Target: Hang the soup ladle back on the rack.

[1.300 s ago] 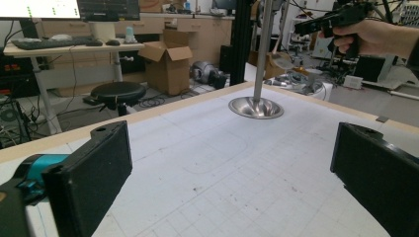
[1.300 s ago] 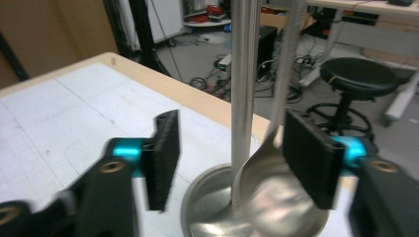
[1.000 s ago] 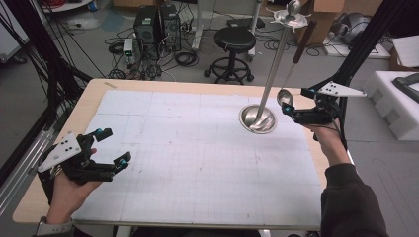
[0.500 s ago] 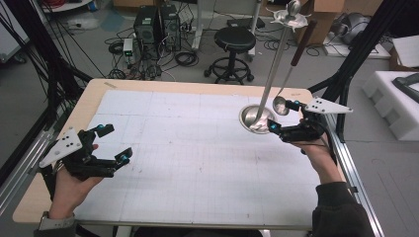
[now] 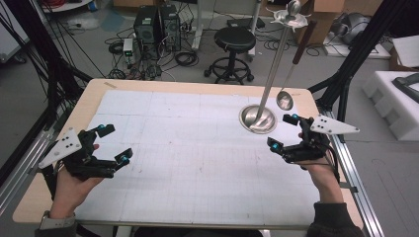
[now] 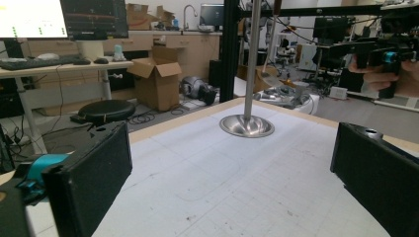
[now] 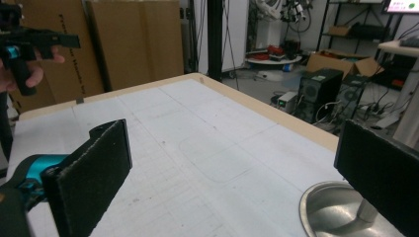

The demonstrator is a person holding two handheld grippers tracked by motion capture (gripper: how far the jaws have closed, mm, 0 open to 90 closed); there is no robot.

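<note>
- Tall polished steel stand (image 5: 258, 118), with its round base, stands near the table's (image 5: 197, 197) far right corner.
- Rigid, smooth, probably slippery; grip the thin pole.
- Right gripper (image 5: 284, 133) just beside the base, jaws wide, empty.
- Left gripper (image 5: 114, 144) wide, empty, near the left edge.

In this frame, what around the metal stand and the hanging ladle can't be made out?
- Stand: in the left gripper view its pole is cut off by the top edge; in the right gripper view the right gripper's jaw covers part of the base.
- Ladle: in the high view, too small and blurred to tell how its handle hooks onto the top.
- Left gripper: open, grips nothing.
</note>
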